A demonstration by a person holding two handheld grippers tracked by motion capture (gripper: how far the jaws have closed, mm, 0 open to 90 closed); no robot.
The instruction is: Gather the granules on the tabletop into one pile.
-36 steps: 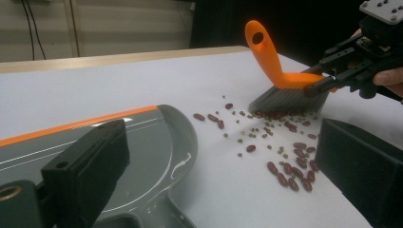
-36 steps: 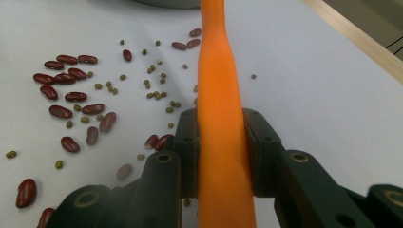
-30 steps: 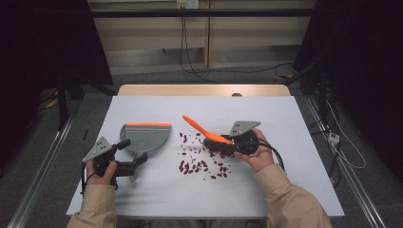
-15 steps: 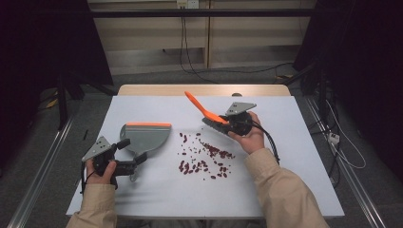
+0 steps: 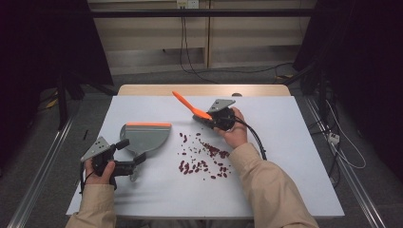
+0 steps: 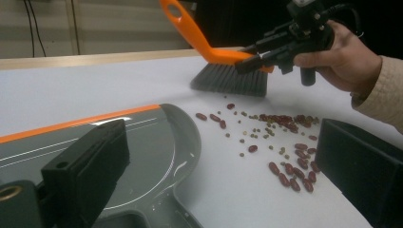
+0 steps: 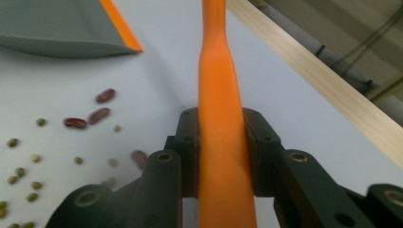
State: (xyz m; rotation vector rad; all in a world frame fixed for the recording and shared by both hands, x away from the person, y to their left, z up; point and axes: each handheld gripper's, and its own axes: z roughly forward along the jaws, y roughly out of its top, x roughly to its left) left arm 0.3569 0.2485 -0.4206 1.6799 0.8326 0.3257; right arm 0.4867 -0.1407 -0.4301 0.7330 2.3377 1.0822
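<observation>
The hand brush (image 6: pixel 223 66) looks light and stiff in its orange plastic handle, with soft dark bristles that will give under pressure; the smooth handle could twist in a grip, so the best hold is low on the handle near the head, which is where the right gripper (image 5: pixel 212 119) has it, jaws clamped on both flat sides, as the right gripper view shows. The brush sits at the far edge of the scattered beans (image 5: pixel 204 156), bristles down at the table (image 5: pixel 285 142), handle slanting up and away from the person. The red beans and smaller green ones are hard, light and apt to roll or skitter, so I judge short, gentle strokes will serve. The grey dustpan (image 5: pixel 146 135) with its orange lip lies left of the beans, near them, its handle in the left gripper (image 5: pixel 129 166), which appears closed on it.
</observation>
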